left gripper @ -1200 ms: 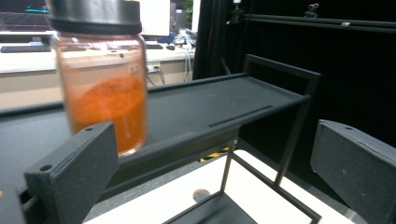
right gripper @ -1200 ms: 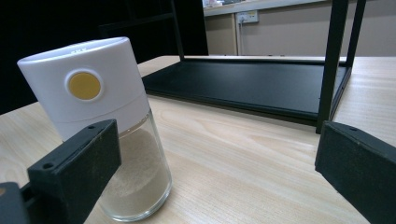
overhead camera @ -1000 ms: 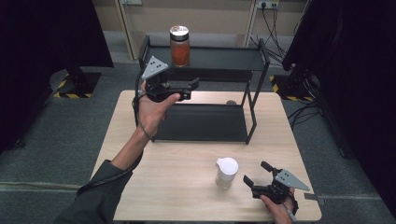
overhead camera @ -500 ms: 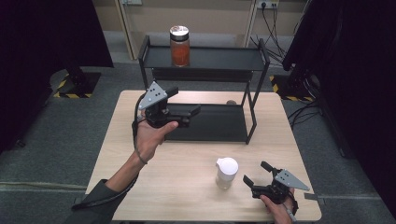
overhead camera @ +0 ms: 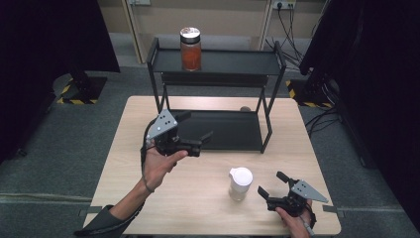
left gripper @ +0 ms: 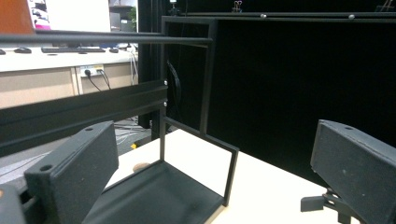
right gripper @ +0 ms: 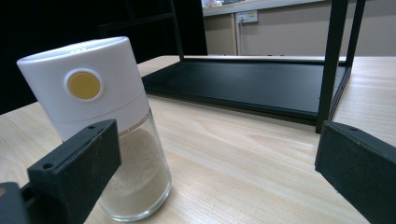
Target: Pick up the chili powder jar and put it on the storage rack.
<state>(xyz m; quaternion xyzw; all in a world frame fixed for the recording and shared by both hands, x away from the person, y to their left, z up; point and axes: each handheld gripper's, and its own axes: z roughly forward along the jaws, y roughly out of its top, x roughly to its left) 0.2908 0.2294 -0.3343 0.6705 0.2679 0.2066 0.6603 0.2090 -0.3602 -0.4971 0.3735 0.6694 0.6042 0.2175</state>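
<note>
Right gripper view: the white-capped shaker (right gripper: 100, 126) has its lower left hidden behind the near black jaw, and both jaws run off the bottom edge. Left gripper view: the black rack (left gripper: 187, 140) is cut by the left and bottom edges, its top shelf surface hidden above the rail; a small round thing (left gripper: 138, 166) on the table beyond the lower shelf is too small to identify. High view: the right hand (overhead camera: 295, 224) is cut off at the bottom edge, and the orange jar (overhead camera: 190, 48) contents are too blurred to tell.
</note>
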